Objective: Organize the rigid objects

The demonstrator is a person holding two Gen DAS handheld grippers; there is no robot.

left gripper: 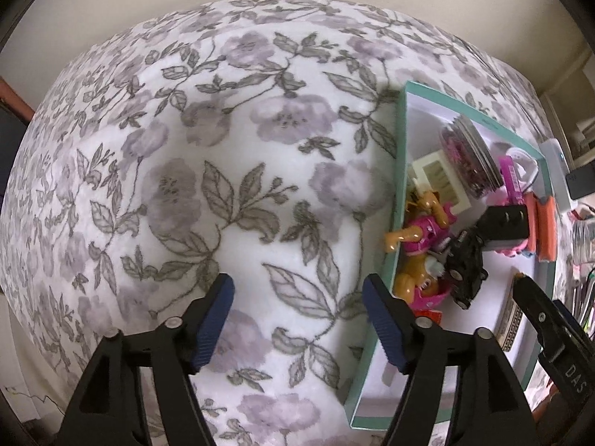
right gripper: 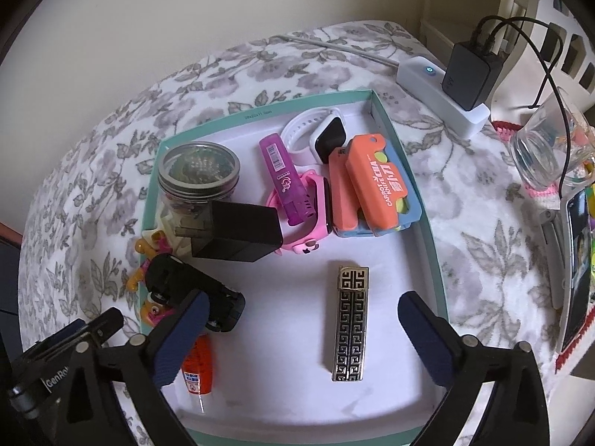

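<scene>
Currently my right gripper (right gripper: 297,338) is wide open, holding nothing, over the near end of the teal box (right gripper: 431,245); the patterned lighter (right gripper: 350,322) lies flat on the box floor between my fingers, touching neither. Black toy car (right gripper: 193,297) sits at near left, black charger (right gripper: 238,236) beyond it. My left gripper (left gripper: 297,319) is open and empty over the floral blanket (left gripper: 223,148), left of the box

"CARROT KNIFE" on orange toy knife (right gripper: 375,182), "DAS" (left gripper: 569,375) and "GenRo" (right gripper: 55,371) on gripper bodies
</scene>
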